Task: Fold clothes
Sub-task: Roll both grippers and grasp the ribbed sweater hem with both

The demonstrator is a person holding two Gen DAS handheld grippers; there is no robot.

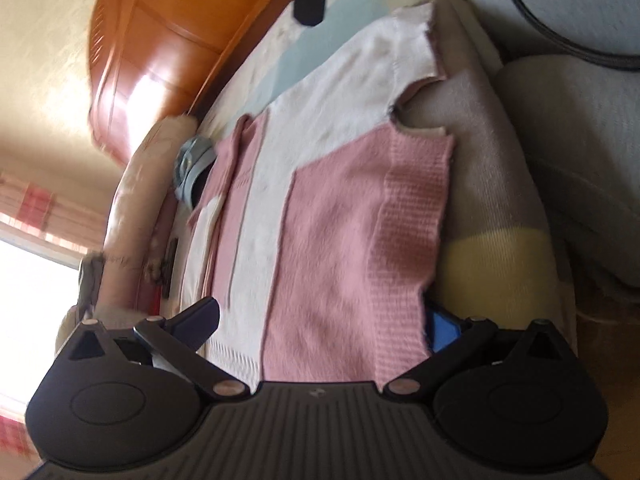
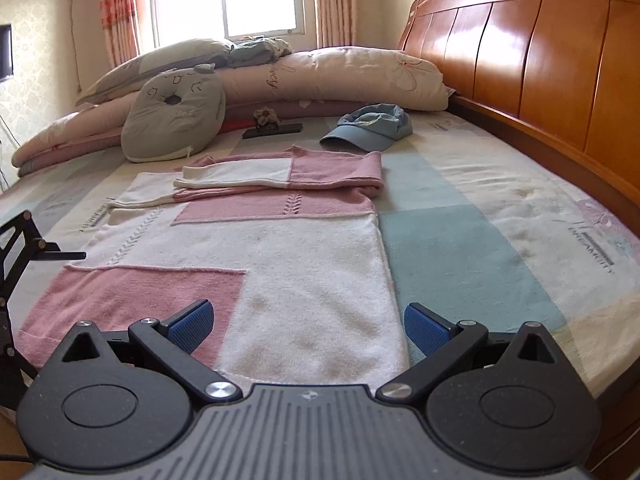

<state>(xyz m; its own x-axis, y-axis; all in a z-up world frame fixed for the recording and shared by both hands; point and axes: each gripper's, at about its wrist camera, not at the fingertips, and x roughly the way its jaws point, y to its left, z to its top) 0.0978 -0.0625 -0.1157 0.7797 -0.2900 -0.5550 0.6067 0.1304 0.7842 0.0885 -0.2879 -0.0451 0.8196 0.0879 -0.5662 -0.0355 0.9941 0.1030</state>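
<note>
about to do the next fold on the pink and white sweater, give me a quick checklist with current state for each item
1. Right gripper open and empty: ok, pads spread wide over the near white edge of the sweater.
2. Left gripper open: ok, fingers apart with the pink hem between them; contact cannot tell.
3. Far sleeve already folded across the body: ok.
4. Near sleeve folded in: cannot tell, hidden below the right wrist view.
5. Sweater lying flat on the bed: ok, no big bunching visible.
6. Fold path clear: ok, blue cap and grey cushion lie beyond the sweater, apart from it.
</note>
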